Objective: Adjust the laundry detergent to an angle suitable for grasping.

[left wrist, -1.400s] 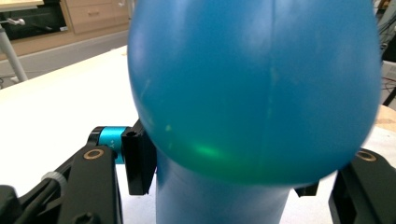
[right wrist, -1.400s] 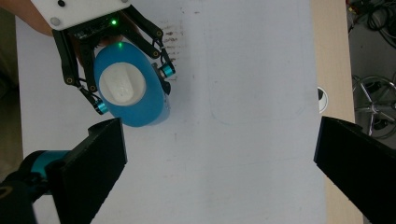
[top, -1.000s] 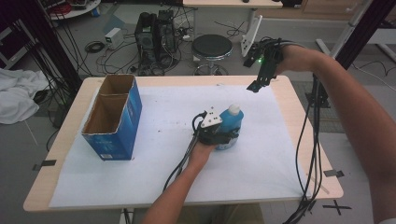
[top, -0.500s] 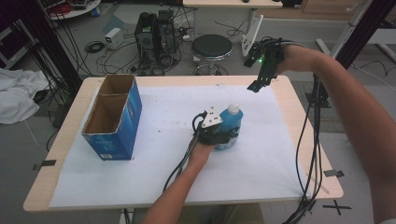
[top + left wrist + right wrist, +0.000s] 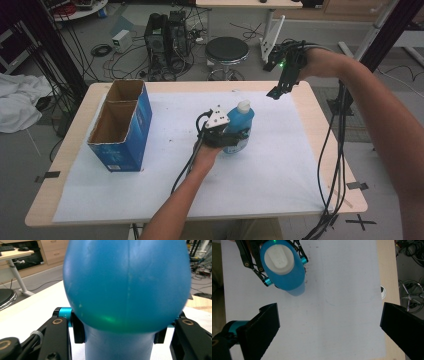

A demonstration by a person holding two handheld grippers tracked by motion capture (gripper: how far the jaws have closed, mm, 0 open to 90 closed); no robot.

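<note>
A blue bottle (image 5: 243, 120) with a white cap stands upright near the middle of the white sheet (image 5: 280, 165). My left gripper (image 5: 234, 138) is shut on its lower body, one jaw on each side. In the left gripper view the bottle (image 5: 125, 290) bulges out above the left gripper (image 5: 118, 332). My right gripper (image 5: 276, 92) hangs in the air over the table's far right part, open and holding nothing. Looking straight down, the right gripper (image 5: 332, 325) has its jaws wide apart, with the bottle (image 5: 294, 282) and its cap (image 5: 279, 258) at the upper left.
An open blue cardboard box (image 5: 122, 125) with two compartments stands at the table's left. The wooden table (image 5: 320, 130) shows bare along its right edge, where cables (image 5: 340, 150) hang down. A stool (image 5: 227, 50) and a computer tower (image 5: 167, 35) stand beyond the far edge.
</note>
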